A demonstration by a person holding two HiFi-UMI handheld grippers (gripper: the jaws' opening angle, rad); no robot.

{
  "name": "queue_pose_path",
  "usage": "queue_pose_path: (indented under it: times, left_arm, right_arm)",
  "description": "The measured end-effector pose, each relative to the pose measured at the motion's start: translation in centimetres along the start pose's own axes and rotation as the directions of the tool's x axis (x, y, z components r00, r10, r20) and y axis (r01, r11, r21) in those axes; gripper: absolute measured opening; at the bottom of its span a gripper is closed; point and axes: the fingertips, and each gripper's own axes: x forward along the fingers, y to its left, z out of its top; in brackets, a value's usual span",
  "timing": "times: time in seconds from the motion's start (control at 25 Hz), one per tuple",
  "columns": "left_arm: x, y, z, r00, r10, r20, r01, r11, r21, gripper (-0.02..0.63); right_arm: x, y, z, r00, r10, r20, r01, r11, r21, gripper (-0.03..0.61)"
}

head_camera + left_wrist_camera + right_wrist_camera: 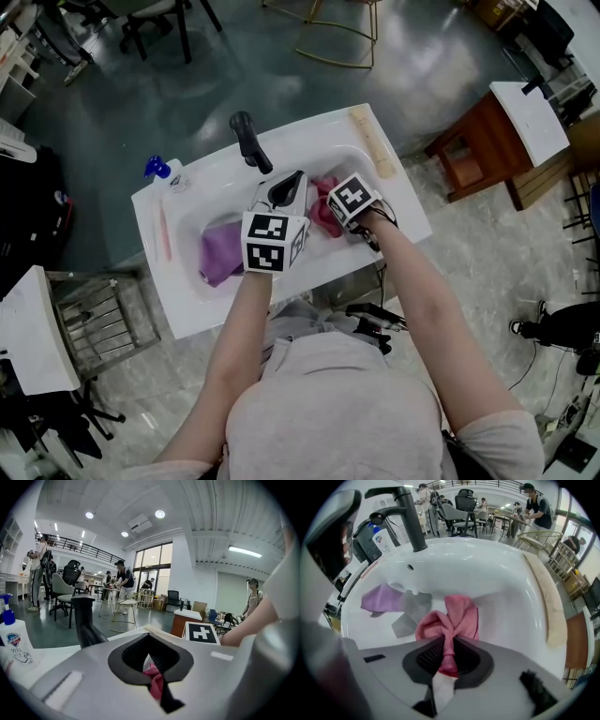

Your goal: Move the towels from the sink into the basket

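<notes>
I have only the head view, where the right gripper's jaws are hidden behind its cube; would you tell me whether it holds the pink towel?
Observer: Yes; in the right gripper view the right gripper is shut on a bunched fold of the pink towel.
Operator: Thank you. Does anything besides the purple towel lie in the sink?
Observer: A gray towel lies against it, which your view does not show.
Operator: And the left gripper?
Observer: Its jaws stand nearly together, with what looks like a bit of the pink towel between them.
</notes>
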Motion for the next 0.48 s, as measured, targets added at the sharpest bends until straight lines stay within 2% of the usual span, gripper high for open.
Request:
queue_pose_path:
  times: [0.48]
  left_arm:
    - [-0.5,-1.7,0.5,1.0,0.007,0.015,-0.007,1.0,0.0,0.006]
  right_arm:
    - [-3.7,0.2,0.3,0.995,-0.023,0.1,0.024,1.0,-0.009,0.058]
